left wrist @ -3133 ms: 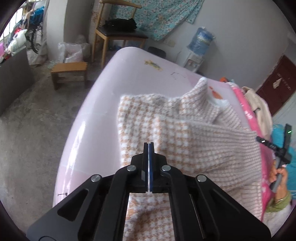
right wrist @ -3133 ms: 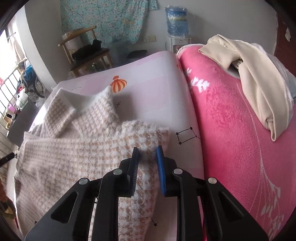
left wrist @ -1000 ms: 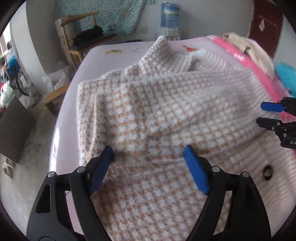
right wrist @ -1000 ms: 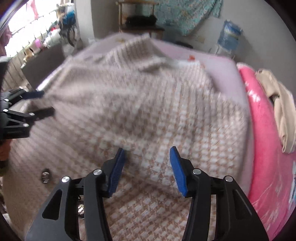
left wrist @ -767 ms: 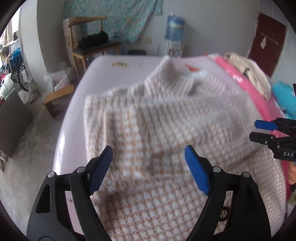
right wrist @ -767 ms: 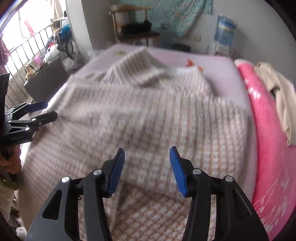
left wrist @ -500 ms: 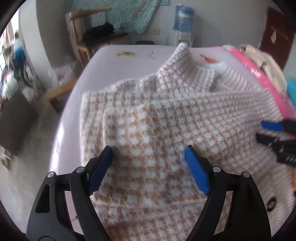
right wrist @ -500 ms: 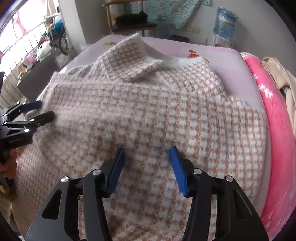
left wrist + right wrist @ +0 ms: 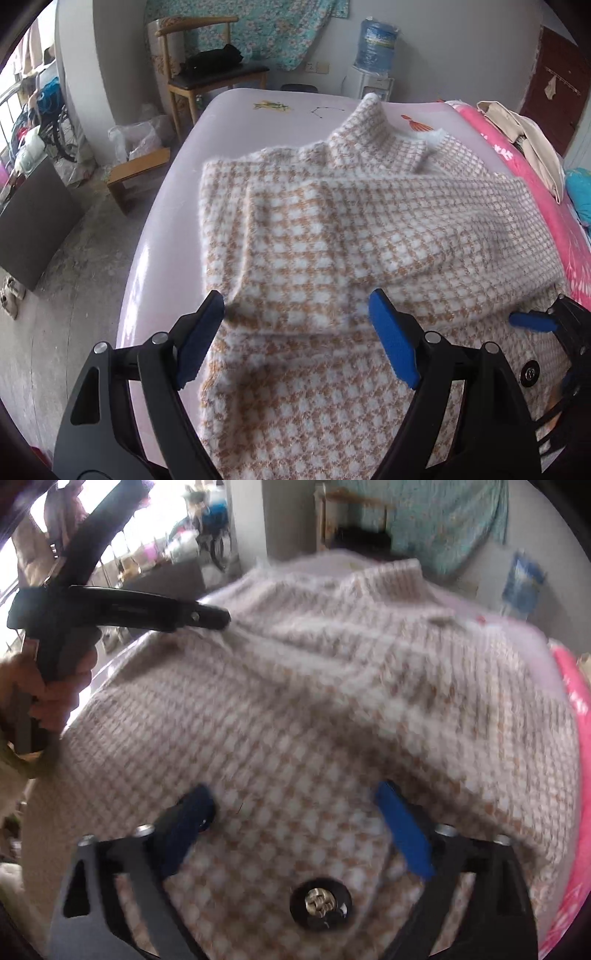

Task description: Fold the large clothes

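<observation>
Left tool [image 9: 295,332] is held wide, right tool [image 9: 299,834] opening, both empty; soft, limp sweater [image 9: 369,229] is best pinched at the folded edge ahead.

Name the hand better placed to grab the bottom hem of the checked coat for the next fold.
Probably right: the right tool hangs open, jaws opening, over the coat beside its snap button; the left tool sits further up.
</observation>
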The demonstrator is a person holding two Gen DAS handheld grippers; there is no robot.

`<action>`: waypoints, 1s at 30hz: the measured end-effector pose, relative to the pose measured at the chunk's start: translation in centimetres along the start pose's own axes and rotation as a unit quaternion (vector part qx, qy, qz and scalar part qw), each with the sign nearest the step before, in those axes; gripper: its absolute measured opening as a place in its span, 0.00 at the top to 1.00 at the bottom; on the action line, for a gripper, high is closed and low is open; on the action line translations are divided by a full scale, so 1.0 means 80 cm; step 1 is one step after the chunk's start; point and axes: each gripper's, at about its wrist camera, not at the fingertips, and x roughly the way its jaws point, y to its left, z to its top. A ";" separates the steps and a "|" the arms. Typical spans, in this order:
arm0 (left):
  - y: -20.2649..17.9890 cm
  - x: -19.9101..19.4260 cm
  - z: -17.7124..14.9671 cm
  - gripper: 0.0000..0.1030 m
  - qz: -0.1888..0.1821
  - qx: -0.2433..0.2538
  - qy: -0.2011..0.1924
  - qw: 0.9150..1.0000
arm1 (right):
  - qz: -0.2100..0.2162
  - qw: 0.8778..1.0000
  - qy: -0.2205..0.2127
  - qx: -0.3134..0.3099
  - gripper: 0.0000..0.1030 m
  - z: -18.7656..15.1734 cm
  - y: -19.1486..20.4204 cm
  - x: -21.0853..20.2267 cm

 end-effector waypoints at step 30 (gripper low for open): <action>0.008 0.008 -0.001 0.24 0.012 -0.033 0.024 0.999 | 0.003 1.000 -0.015 0.016 0.05 -0.006 0.001 0.005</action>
